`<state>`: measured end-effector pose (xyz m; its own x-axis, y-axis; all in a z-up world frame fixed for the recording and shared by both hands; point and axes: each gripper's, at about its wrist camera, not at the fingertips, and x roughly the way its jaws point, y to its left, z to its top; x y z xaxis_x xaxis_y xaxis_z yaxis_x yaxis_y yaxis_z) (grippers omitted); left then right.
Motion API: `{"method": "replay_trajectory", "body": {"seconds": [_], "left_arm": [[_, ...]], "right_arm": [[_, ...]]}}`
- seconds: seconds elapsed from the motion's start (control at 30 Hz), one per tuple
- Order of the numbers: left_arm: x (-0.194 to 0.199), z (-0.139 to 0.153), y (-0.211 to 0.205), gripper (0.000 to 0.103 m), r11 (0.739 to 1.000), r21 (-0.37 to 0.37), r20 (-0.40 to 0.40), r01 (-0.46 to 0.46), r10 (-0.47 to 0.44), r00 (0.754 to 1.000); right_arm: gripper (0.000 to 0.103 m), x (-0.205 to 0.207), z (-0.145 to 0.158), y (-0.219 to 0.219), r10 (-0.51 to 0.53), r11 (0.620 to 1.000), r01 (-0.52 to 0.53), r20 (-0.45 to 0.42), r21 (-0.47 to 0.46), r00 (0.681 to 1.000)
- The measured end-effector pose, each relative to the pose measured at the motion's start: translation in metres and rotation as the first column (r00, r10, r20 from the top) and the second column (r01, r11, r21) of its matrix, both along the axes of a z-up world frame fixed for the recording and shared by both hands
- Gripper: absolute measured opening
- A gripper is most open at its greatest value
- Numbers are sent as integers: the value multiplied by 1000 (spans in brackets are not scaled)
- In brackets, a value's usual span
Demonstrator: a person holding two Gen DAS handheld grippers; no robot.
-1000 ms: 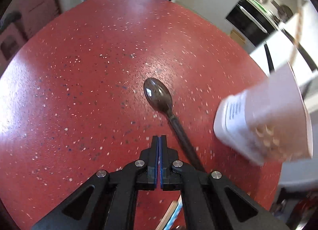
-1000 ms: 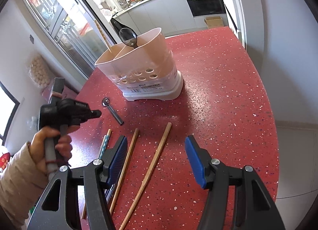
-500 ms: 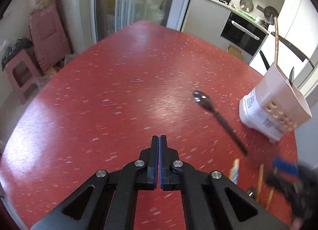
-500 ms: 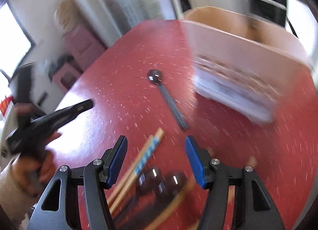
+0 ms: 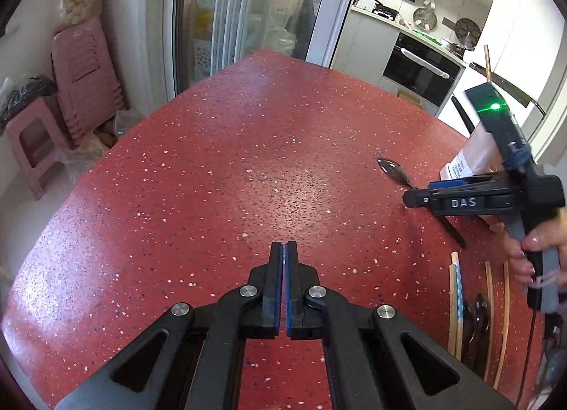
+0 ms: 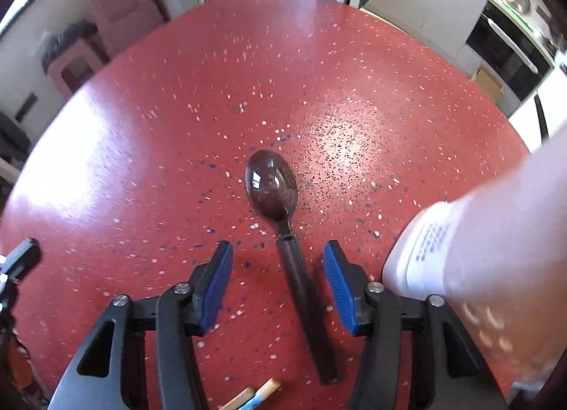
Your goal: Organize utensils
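Note:
A dark spoon lies on the red speckled table, bowl away from me. My right gripper is open, its blue pads on either side of the spoon's handle, not touching it. In the left wrist view the spoon lies under the right gripper. My left gripper is shut and empty over the middle of the table. The white utensil holder stands just right of the right gripper. Chopsticks and dark spoons lie at the right.
Chopstick ends show at the bottom of the right wrist view. Pink stools stand beyond the table's left edge. An oven and kitchen counters lie behind the table.
My right gripper has swung down and forward over the lone spoon and now straddles its handle, still open. My left gripper has pulled back and up from the spoon, still shut.

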<state>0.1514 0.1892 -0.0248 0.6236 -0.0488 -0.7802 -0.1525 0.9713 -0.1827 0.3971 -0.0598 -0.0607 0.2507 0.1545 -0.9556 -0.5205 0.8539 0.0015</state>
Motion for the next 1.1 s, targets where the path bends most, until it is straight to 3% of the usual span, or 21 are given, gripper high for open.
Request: {"method": "replay_trajectory", "body": {"seconds": [0.13,0.17,0.2,0.23,0.27,0.4,0.7,0.9,1.03,1.1], "left_arm": [[-3,-2,1,29,1000,4,8,12,-12,1000],[-3,-3,0,29,1000,4,8,12,-12,1000],[-4,-3,0,29,1000,1,8,13,-13,1000],[-4,-4,-1,29,1000,2,8,15,-15,1000],[-4,-3,-2,29,1000,5,8,16,-16,1000],[-9,-1,-5,29,1000,13,21,17,-17,1000],[-22,15,-15,29,998,11,90,56,-57,994],[-35,30,-30,29,991,-28,151,131,-125,981],[-44,39,-43,29,987,11,180,159,-158,971],[-47,42,-46,29,987,-4,189,161,-157,969]], "right_arm": [[50,1,-1,1,2,1000,-2,-13,5,1000],[40,0,0,2,10,1000,-9,-13,11,1000],[23,-6,-2,6,14,1000,-14,-10,13,1000],[14,-7,-2,8,15,1000,-15,-11,14,1000],[13,-8,-1,9,16,1000,-16,-13,16,1000],[13,-24,0,13,11,1000,-11,24,13,1000],[12,-63,51,2,-14,985,-4,108,172,994],[13,-93,89,-26,-58,956,13,145,293,988],[12,-122,101,-55,-93,934,40,132,355,987],[12,-139,104,-68,-112,922,57,123,382,986]]}}
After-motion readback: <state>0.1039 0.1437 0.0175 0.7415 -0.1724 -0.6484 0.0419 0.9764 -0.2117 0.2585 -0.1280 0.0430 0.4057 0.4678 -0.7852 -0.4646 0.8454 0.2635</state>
